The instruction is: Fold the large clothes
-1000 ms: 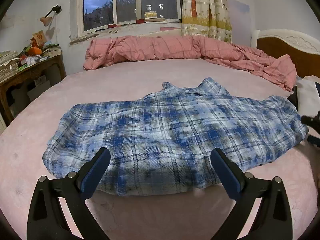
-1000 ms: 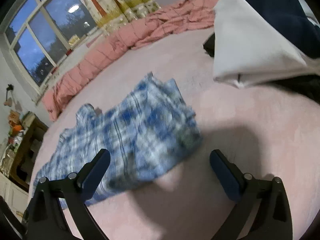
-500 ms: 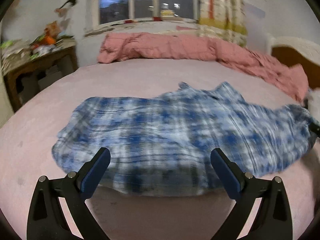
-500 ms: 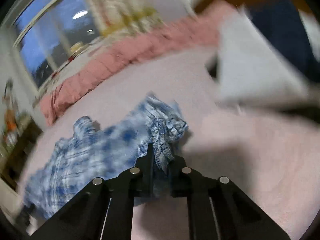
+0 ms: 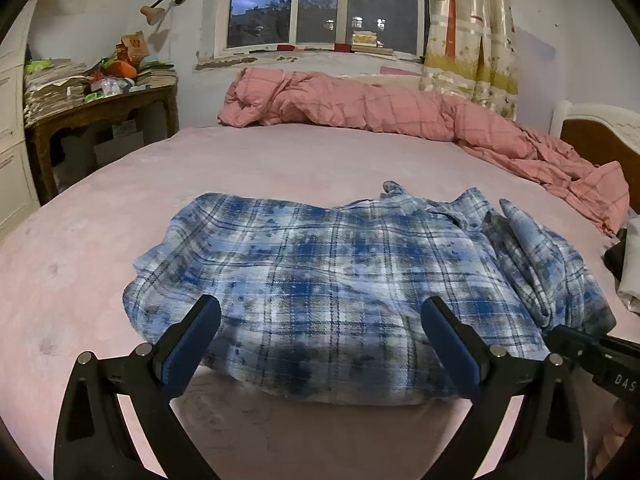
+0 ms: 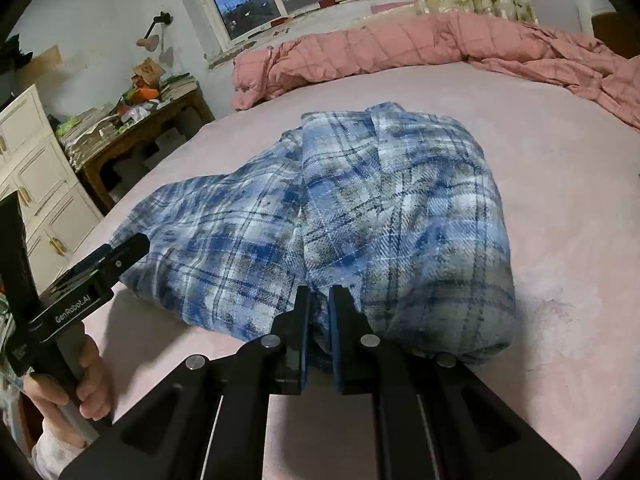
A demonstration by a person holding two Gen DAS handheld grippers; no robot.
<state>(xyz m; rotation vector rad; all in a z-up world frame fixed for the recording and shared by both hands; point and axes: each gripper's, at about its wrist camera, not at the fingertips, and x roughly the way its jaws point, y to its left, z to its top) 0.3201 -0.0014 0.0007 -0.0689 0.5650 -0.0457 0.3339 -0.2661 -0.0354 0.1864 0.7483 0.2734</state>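
A blue and white plaid flannel shirt [image 5: 340,284] lies spread across a pink bedsheet [image 5: 280,160], with its near hem toward the viewer and its collar toward the far side of the bed. The right gripper [image 6: 319,312] has its two fingers pinched nearly together on a bunched edge of the shirt, and the cloth it holds is drawn inward so that the shirt's right side is doubled over the middle as a thick rounded fold. The left gripper [image 5: 320,334] hovers just before the near hem with its jaws wide apart and nothing between them; a hand [image 6: 80,380] grips its handle at the lower left of the right wrist view. A rumpled pink quilt [image 5: 400,108] is heaped along the far edge of the bed below a window [image 5: 324,4], and a cluttered wooden side table [image 5: 100,108] stands at the left. The step in hand appears to be the first sideways fold, bringing the right side across the body. The next move likely calls for laying that held edge flat on the shirt, letting go, and having the left gripper take the opposite side to fold it over likewise.
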